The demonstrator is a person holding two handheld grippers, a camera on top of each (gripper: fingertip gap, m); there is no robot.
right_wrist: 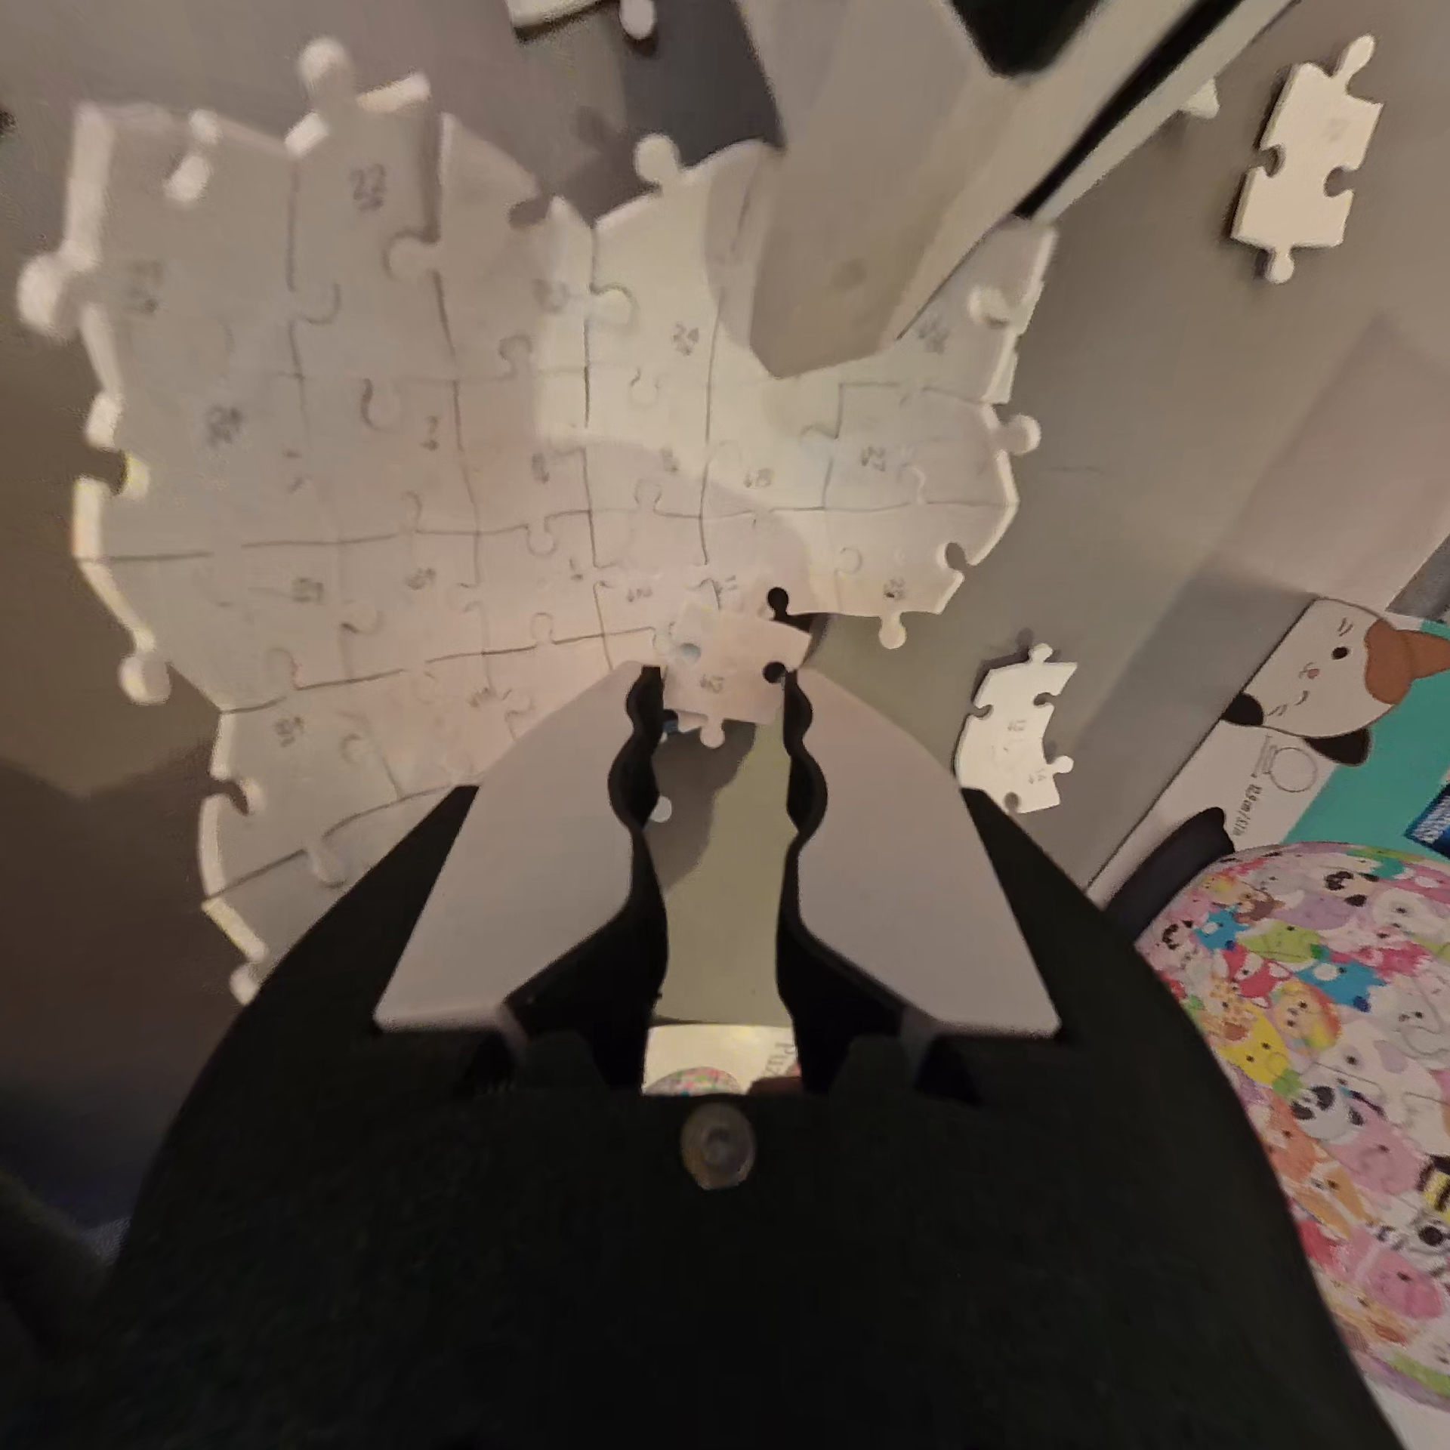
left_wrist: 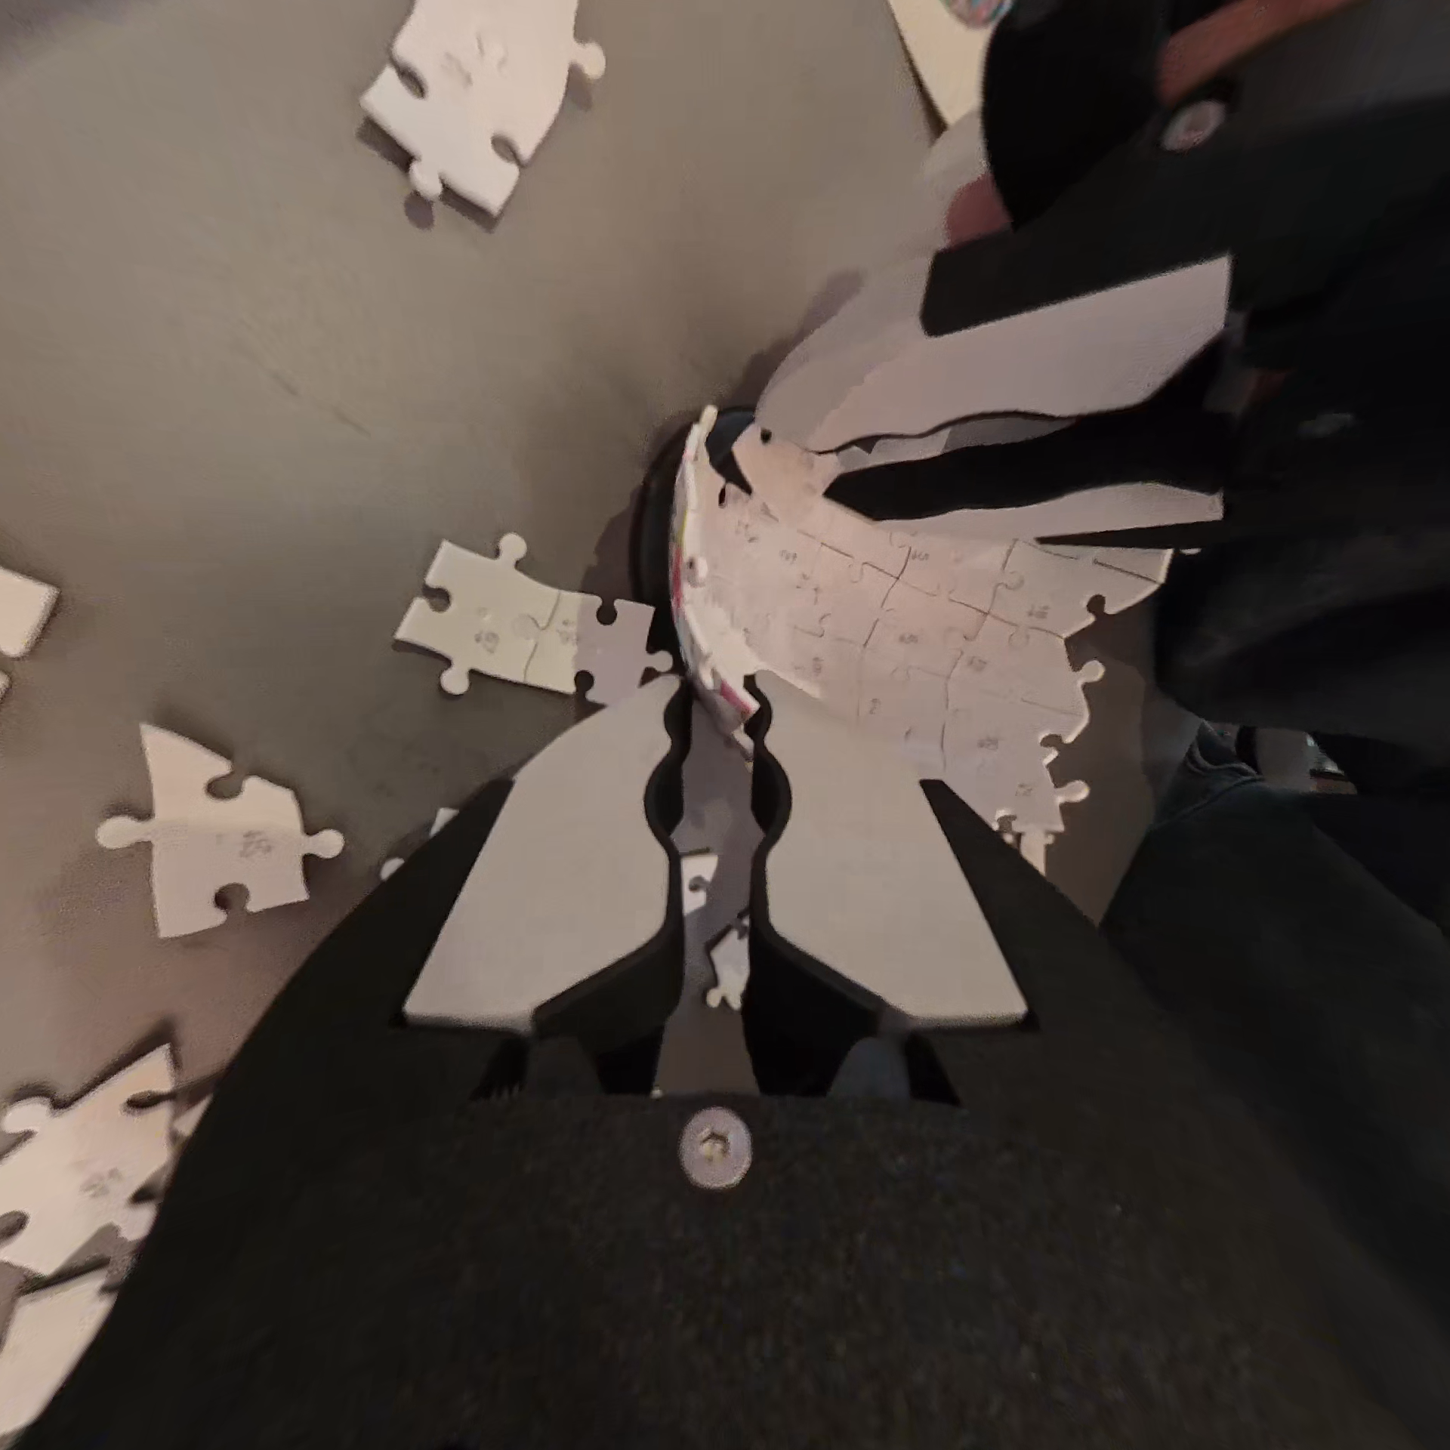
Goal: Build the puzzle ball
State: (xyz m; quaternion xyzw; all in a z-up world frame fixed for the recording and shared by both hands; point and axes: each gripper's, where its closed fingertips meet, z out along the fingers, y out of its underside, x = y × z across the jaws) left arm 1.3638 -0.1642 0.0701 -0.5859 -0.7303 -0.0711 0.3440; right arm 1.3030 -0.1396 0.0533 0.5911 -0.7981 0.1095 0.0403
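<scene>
Left gripper (left_wrist: 718,710) jaws narrow, clamped on rim of curved white part-built puzzle shell (left_wrist: 902,628). Right gripper (right_wrist: 714,694) jaws pinching single white jigsaw piece (right_wrist: 734,667) against shell's edge. Loose white pieces (left_wrist: 486,102) scattered on grey worktop (left_wrist: 235,353).

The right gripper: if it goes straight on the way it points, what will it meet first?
Probably the assembled shell of joined pieces. The right gripper holds a single piece whose far edge already seems to reach the shell's rim, though depth is unclear.
</scene>
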